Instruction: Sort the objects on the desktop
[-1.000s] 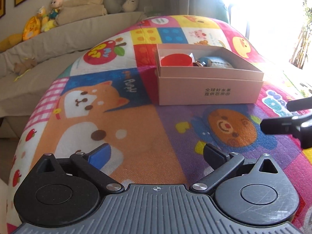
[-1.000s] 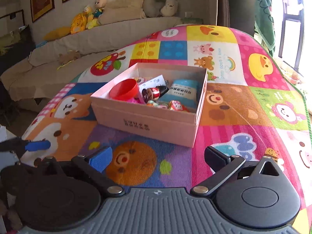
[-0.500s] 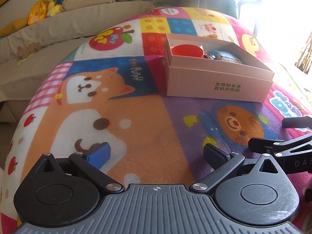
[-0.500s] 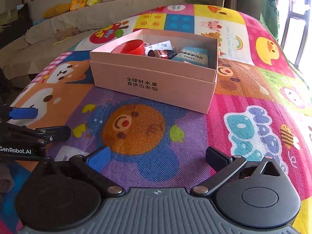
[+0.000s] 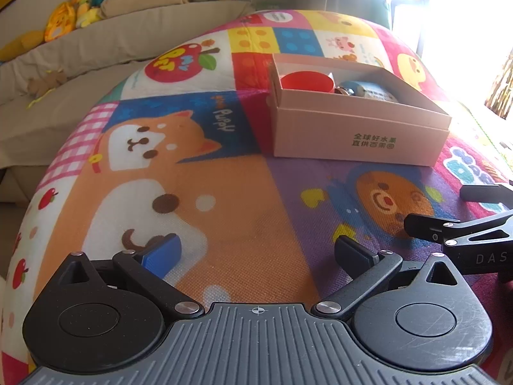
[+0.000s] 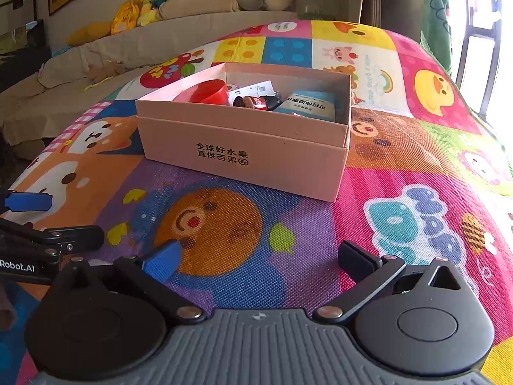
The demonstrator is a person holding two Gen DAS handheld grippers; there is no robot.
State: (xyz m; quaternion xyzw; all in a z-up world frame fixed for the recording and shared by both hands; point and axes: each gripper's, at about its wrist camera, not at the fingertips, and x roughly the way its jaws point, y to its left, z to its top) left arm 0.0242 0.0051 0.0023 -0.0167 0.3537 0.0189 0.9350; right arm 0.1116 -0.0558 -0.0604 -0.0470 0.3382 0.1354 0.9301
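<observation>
A pink cardboard box (image 6: 243, 147) stands on the colourful play mat (image 6: 224, 224). Inside it lie a red cup (image 6: 208, 91), a blue-labelled packet (image 6: 309, 106), a white card and small dark and red items. The box also shows in the left wrist view (image 5: 359, 128) with the red cup (image 5: 306, 81). My left gripper (image 5: 258, 252) is open and empty, low over the mat, well short of the box. My right gripper (image 6: 259, 260) is open and empty, low over the mat in front of the box. Each gripper shows at the edge of the other's view.
A beige sofa (image 6: 96, 64) with plush toys (image 6: 141, 6) and cushions runs along the back left. Framed pictures hang on the wall. A bright window and a dark frame stand at the right (image 6: 477, 32). The mat's edge drops off at the left.
Both grippers have come down low over the mat and drawn back from the box. Both stay open and empty. The box and its contents have not moved.
</observation>
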